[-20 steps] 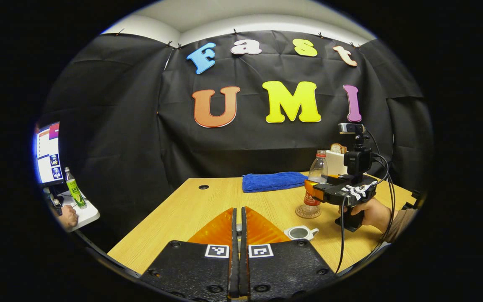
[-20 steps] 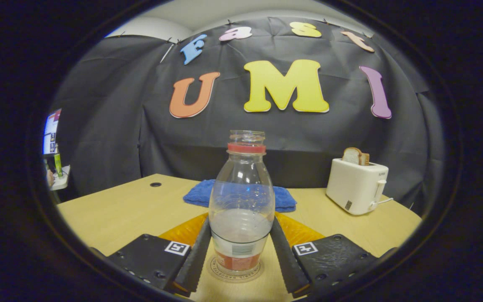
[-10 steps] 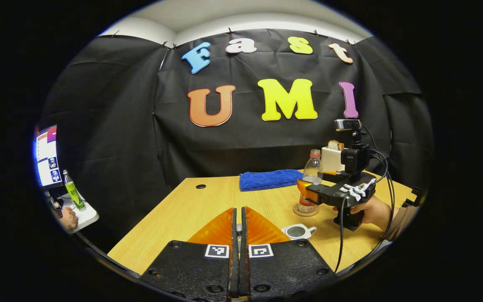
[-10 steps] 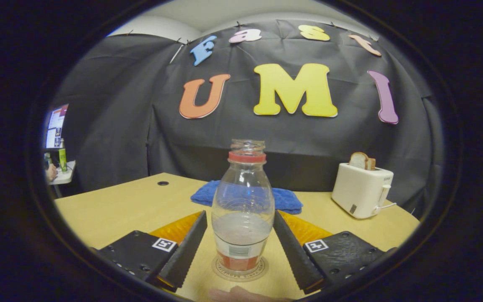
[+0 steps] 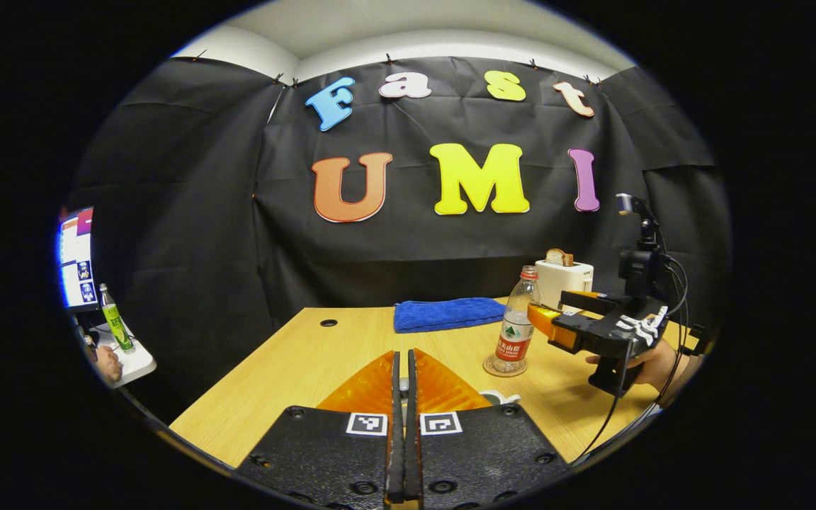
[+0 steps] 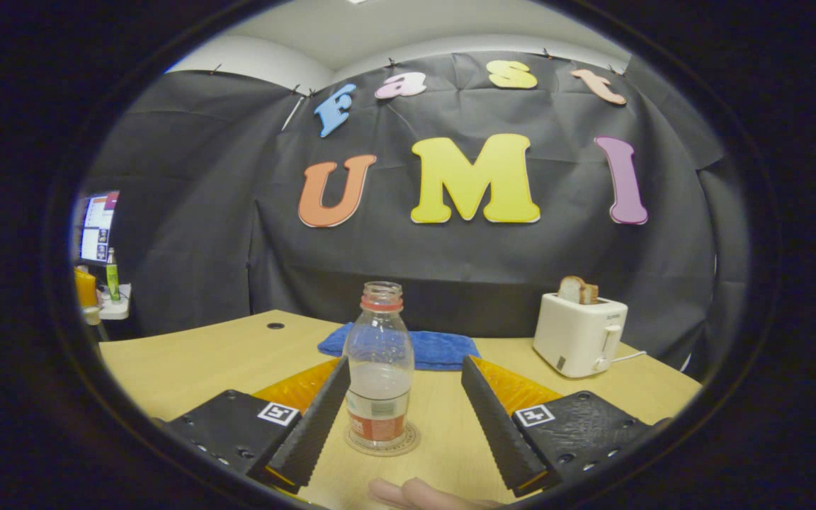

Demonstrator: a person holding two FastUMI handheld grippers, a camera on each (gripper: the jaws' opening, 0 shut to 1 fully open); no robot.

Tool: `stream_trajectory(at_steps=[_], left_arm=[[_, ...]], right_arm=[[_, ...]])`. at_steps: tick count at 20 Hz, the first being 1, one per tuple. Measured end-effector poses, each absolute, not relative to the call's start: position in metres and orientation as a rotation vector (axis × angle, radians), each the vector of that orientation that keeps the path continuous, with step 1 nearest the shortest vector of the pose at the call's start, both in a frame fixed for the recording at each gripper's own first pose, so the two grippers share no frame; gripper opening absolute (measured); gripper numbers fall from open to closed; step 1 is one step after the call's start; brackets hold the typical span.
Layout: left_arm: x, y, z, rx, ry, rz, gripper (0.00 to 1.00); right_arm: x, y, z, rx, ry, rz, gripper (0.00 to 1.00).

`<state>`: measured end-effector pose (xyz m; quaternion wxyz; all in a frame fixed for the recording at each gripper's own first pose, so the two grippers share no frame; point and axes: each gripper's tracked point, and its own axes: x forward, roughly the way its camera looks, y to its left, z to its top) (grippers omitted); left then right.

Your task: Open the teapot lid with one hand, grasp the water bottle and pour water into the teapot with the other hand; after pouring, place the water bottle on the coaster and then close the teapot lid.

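Since one second ago the right gripper (image 6: 402, 386) has drawn back from the water bottle (image 6: 380, 368): its two ribbed fingers, then close along the bottle's sides, now stand spread wide with the bottle farther off between them, touching neither. The clear plastic bottle, round-shouldered, uncapped, with a red neck ring and a red label band, stands upright on the round coaster (image 6: 382, 440) at lower centre of the right gripper view. In the left gripper view the same bottle (image 5: 516, 324) stands at centre right, and the right gripper (image 5: 546, 319) with the hand (image 5: 652, 361) holding it is at the right edge. The left gripper (image 5: 401, 368) has its fingers pressed together on nothing. Just right of them, the rim of the white teapot (image 5: 503, 397) peeks out, lid off. On the wooden table (image 6: 188, 361) lie a fluffy blue towel (image 6: 436, 347) and a boxy white toaster (image 6: 578, 333) with bread slices.
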<state>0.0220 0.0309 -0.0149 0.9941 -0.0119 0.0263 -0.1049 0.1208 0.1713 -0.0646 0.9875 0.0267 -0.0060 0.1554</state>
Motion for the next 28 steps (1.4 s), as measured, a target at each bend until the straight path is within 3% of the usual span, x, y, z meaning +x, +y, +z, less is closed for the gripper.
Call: stream_trajectory(at_steps=[11,15,24,27,28], left_arm=[[0.049,-0.049,-0.055,-0.068,0.091,-0.337,0.04],[0.051,-0.079,-0.079,-0.010,0.091,-0.399,0.04],[0.083,-0.075,-0.104,0.027,0.111,-0.309,0.04],[0.085,-0.075,-0.107,0.049,0.111,-0.303,0.04],[0.085,-0.076,-0.112,0.057,0.122,-0.300,0.04]], right_arm=[[0.045,0.117,-0.065,-0.042,-0.100,0.283,0.95],[0.039,0.108,-0.081,-0.069,-0.061,0.262,0.95],[0.036,0.086,-0.092,-0.011,-0.055,0.260,0.97],[0.033,0.086,-0.092,-0.008,-0.067,0.266,0.92],[0.033,0.086,-0.093,-0.008,-0.067,0.266,0.97]])
